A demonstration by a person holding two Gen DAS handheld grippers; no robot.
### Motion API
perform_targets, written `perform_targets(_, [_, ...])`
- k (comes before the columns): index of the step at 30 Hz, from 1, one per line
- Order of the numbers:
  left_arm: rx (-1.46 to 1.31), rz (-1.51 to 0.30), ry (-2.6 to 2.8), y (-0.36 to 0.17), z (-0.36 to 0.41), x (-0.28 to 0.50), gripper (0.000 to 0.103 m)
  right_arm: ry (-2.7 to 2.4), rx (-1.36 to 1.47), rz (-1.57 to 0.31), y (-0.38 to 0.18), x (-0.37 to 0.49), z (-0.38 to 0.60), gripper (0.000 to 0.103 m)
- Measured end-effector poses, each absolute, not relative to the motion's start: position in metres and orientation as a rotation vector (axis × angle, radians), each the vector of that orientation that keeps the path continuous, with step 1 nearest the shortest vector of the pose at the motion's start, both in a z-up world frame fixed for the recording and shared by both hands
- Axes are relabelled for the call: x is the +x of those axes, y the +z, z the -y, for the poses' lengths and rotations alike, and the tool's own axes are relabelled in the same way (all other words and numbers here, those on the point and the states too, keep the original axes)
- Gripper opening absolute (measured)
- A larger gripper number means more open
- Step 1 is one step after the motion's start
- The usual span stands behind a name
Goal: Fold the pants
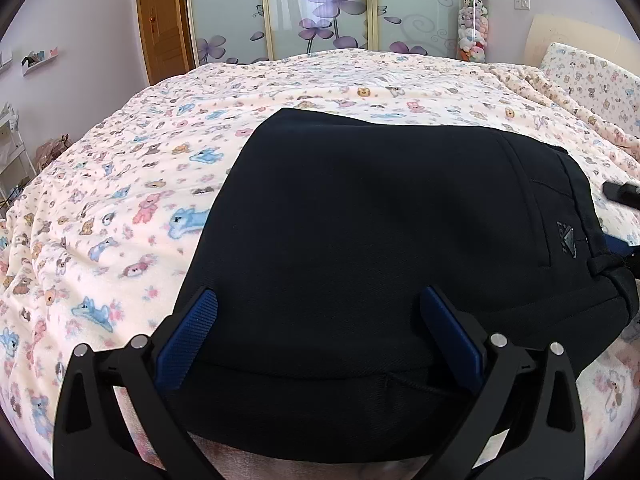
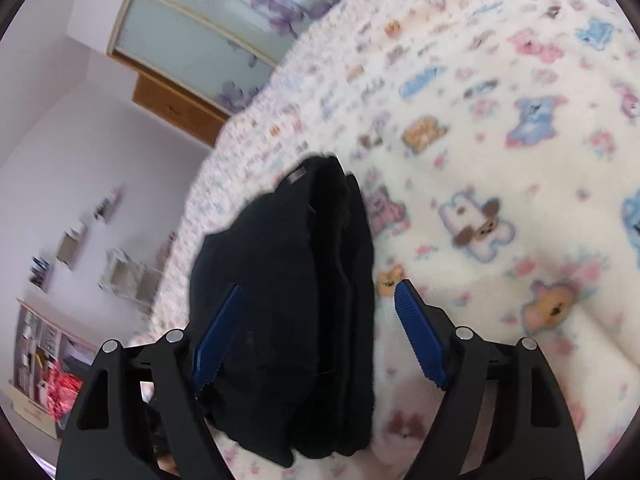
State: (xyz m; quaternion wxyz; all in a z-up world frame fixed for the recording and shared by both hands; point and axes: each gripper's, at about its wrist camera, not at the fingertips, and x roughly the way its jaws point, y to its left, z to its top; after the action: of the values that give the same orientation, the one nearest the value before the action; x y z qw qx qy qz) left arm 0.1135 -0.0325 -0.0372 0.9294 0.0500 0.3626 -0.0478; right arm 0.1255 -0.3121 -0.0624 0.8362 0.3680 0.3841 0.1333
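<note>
Black pants (image 1: 380, 220) lie folded into a thick bundle on a bed with a cream animal-print blanket (image 1: 140, 168). A small grey logo patch (image 1: 566, 240) shows near the bundle's right end. My left gripper (image 1: 320, 304) is open, its blue pads spread wide over the near edge of the bundle. In the blurred, rolled right wrist view the pants (image 2: 280, 260) stand edge-on as stacked layers. My right gripper (image 2: 320, 292) is open around that end. Its left pad (image 2: 218, 336) lies against the cloth, and its right pad (image 2: 420, 336) is clear of it over the blanket (image 2: 500, 140).
Sliding wardrobe doors (image 1: 320, 12) with purple flowers stand beyond the bed, with a wooden door (image 1: 160, 24) to their left. A clear tube of plush toys (image 1: 474, 28) and a pillow (image 1: 592, 80) are at the far right. White shelving (image 1: 12, 140) stands by the left wall.
</note>
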Motion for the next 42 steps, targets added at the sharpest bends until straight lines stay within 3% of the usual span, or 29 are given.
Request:
perform_targets(14, [0.102,-0.743,-0.098,-0.037,0.032,0.114,0.101,0.387,0.651,-0.885,-0.073,0.144,0.287,0.081])
perform_targets(18, [0.103,-0.742,-0.098,-0.037,0.032,0.114,0.101,0.431,0.731,-0.856,-0.080,0.152,0.298,0.079])
perform_targets(28, [0.093,-0.749,-0.092,-0.037,0.030,0.115,0.101,0.507,0.769,-0.810,-0.073,0.155,0.295,0.047])
perform_targets(42, [0.089,-0.751,-0.090,-0.037,0.028,0.116,0.101,0.492,0.812,-0.859,-0.086,0.165,0.293,0.055])
